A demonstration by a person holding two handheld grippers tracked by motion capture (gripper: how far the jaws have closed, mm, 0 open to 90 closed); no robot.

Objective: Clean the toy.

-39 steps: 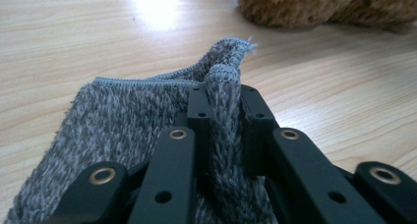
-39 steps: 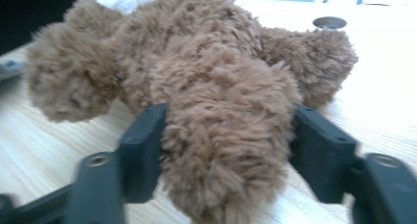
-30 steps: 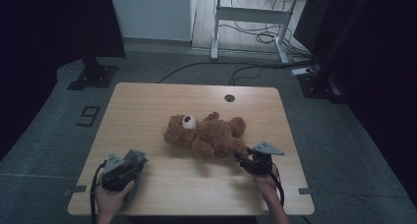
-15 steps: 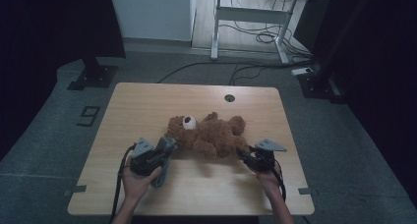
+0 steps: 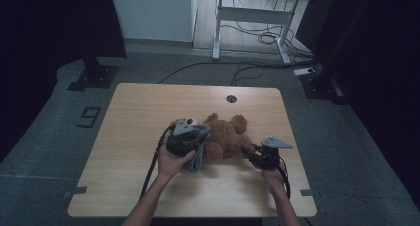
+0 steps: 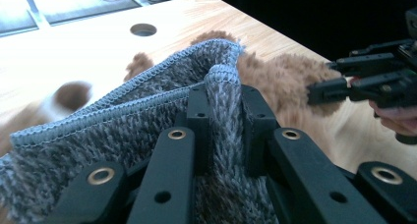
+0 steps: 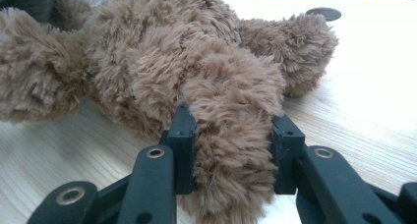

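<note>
Two tools (image 5: pixel 250 153) gripping | bear (image 5: pixel 228 137) mid-table (image 5: pixel 148 107) | far half bare

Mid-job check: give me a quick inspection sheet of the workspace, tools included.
Surface: wooden table, round hole near far edge.
Job's things: brown teddy bear lying mid-table; grey knitted cloth.
Clutter: nothing seen.
Tools: left tool shut on the cloth, over the bear's head end; right tool shut on a bear limb.
Cables: one trails from each tool; more on the floor beyond.
Surroundings: grey floor, white desk frame, dark stands.
</note>
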